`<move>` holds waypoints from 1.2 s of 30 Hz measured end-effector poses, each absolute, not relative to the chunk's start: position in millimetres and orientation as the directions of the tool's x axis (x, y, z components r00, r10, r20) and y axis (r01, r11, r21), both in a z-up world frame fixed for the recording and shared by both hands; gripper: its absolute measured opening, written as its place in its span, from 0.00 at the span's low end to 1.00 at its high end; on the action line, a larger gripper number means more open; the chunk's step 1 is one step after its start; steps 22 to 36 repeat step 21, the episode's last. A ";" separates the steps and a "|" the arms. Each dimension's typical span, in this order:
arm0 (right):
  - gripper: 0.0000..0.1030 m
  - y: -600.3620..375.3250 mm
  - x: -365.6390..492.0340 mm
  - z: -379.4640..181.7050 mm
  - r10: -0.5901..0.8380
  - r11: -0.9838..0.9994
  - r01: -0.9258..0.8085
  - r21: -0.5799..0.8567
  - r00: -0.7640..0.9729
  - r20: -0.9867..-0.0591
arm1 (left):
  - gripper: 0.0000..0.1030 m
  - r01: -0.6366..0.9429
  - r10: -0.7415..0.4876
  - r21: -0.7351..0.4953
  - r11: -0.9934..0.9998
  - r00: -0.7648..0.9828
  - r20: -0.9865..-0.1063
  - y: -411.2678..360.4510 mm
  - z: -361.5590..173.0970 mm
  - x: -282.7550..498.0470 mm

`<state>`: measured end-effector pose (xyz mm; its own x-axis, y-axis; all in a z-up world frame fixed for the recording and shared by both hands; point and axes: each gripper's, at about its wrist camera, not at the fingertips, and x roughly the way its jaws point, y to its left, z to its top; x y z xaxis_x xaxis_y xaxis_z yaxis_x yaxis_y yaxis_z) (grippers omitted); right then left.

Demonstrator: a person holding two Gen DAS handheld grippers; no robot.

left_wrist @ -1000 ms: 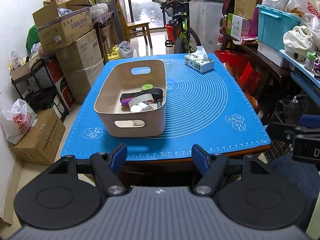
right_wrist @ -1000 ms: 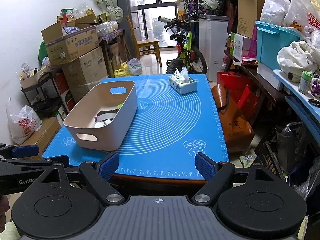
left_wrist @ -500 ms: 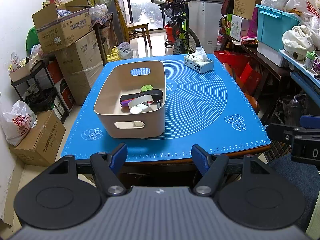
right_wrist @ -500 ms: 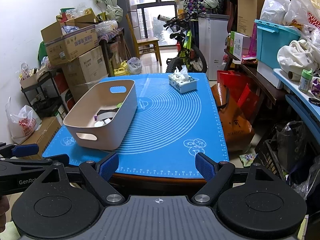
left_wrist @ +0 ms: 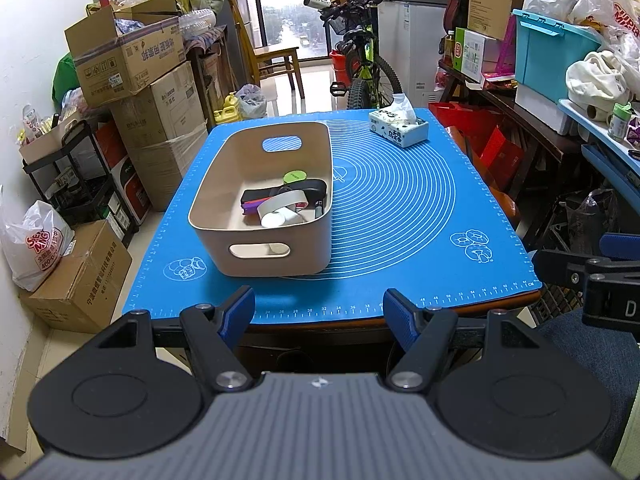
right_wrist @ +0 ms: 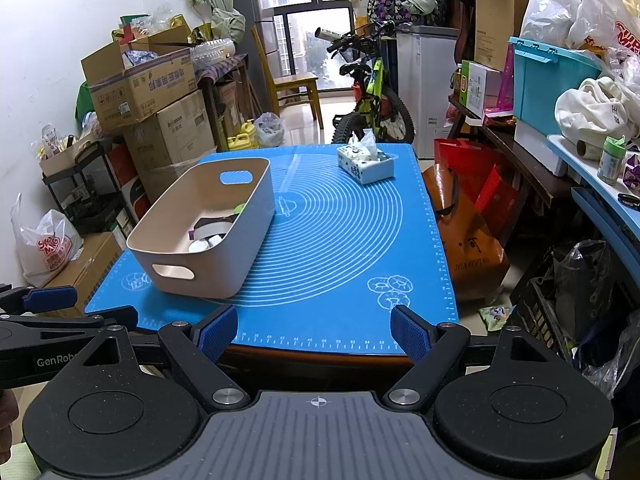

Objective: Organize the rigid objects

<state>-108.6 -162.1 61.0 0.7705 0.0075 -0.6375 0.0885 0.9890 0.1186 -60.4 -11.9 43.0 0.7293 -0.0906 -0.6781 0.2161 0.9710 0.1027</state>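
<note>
— Boxes and bags crowd the room, so why is the worktop (left_wrist: 400, 312) so bare?

— Because the small things sit together in the beige bin (left_wrist: 256, 256) on the blue mat (left_wrist: 400, 216); only the tissue box (left_wrist: 400, 130) stands apart, at the far edge.

— And your claws?

— Both my left claw (left_wrist: 318, 312) and right claw (right_wrist: 314, 332) hang open and empty, short of the worktop's near edge. Sorting looks finished, I'd judge.

Ahead of the right tongs (right_wrist: 314, 334), the bin's (right_wrist: 248, 248) near wall hides most of its contents (right_wrist: 210, 236). Beside the left tongs (left_wrist: 318, 312), the right tongs (left_wrist: 592, 280) are cut off by the frame edge.
</note>
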 end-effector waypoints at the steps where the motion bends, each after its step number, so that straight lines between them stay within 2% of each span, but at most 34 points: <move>1: 0.83 -162.1 -108.6 61.0 0.008 0.989 0.088 0.119 0.770 -0.638 | 0.70 0.217 -0.091 0.102 0.971 0.729 -0.678 -12.0 43.0 -60.4; 36: 0.83 -162.3 -108.7 59.2 0.009 0.989 0.090 0.121 0.768 -0.640 | 0.70 0.211 -0.093 0.093 0.973 0.727 -0.680 -11.0 42.8 -59.4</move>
